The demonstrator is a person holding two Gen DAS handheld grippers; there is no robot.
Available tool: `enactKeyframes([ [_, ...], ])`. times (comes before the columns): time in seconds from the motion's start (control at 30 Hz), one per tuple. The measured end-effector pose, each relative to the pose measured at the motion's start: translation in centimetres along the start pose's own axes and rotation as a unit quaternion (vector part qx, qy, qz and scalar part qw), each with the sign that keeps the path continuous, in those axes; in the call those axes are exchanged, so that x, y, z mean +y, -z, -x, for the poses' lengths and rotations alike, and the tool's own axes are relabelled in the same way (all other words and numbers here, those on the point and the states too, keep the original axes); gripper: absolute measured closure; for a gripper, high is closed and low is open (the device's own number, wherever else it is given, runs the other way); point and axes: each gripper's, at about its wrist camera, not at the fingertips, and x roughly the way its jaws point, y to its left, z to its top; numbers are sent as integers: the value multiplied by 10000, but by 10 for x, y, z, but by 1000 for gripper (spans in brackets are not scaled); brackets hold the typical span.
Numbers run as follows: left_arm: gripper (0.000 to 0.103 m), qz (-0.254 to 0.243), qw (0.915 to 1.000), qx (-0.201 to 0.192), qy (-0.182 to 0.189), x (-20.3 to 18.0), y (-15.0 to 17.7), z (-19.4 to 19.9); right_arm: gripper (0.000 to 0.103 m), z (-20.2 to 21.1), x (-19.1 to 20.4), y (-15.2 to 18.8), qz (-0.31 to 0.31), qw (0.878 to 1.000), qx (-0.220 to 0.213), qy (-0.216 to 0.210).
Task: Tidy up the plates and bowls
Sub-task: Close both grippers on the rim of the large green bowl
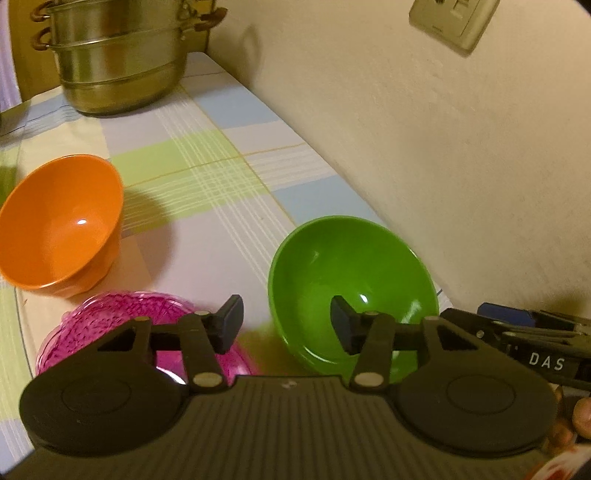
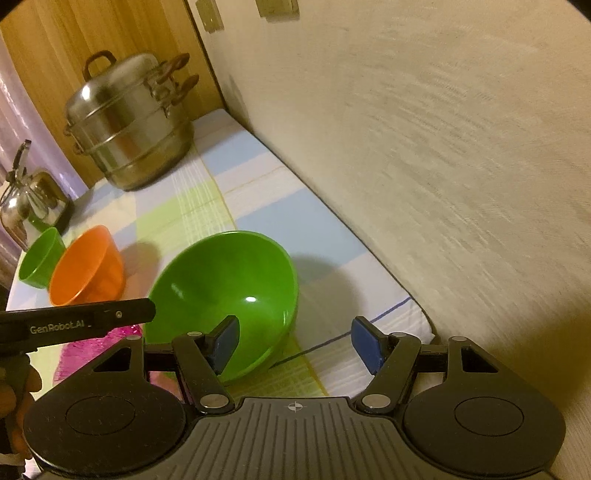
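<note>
Two grippers are over the table w/ us; left gripper (image 1: 286, 323) has its fingers spread, the near rim of the large green bowl (image 1: 351, 280) standing between the pads, neither pad clearly pressing it; right gripper (image 2: 295, 345) is spread too, left pad in front of that bowl's outer wall, right pad over bare cloth, nothing pinched. Green bowl is smooth glossy plastic, round & deep, close to the wall; orange bowl (image 1: 61, 225), same gloss w/ a foot ring, sits apart at the left; small green cup (image 2: 41, 258) just beyond it in the right view; pink textured translucent dish (image 1: 122, 325) lies under our left finger. Pastel checked tablecloth (image 1: 207, 162) covers the table; stacked steel steamer pot (image 2: 129, 122) at the far end, steel kettle (image 2: 27, 199) nearby; rough cream wall (image 1: 424, 147) w/ socket plate (image 1: 454, 18); wood panel behind.
</note>
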Motion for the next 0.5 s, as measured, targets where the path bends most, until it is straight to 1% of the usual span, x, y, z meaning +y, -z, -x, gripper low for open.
enactKeyframes([
  [0.07,61,31,9999,94,53,2,-3,-7,36,-7,-1,-3,12,10000,57,-8],
  [0.13,65,83,9997,193,112,4,-7,-15,48,-15,-2,-5,20,9999,135,-38],
  [0.2,70,72,9996,253,94,4,-9,-20,51,-23,-3,-6,16,9998,218,-41],
  [0.23,74,54,9996,278,91,4,-10,-23,53,-26,-3,-7,16,9997,244,-37],
  [0.27,75,48,9995,297,90,4,-11,-25,54,-29,-3,-7,15,9996,273,-29],
  [0.33,76,55,9994,331,105,5,-12,-29,62,-37,-5,-9,10,9994,345,-23],
  [0.5,83,52,9991,415,36,6,-15,-37,70,-49,-9,-11,-14,9989,472,-23],
])
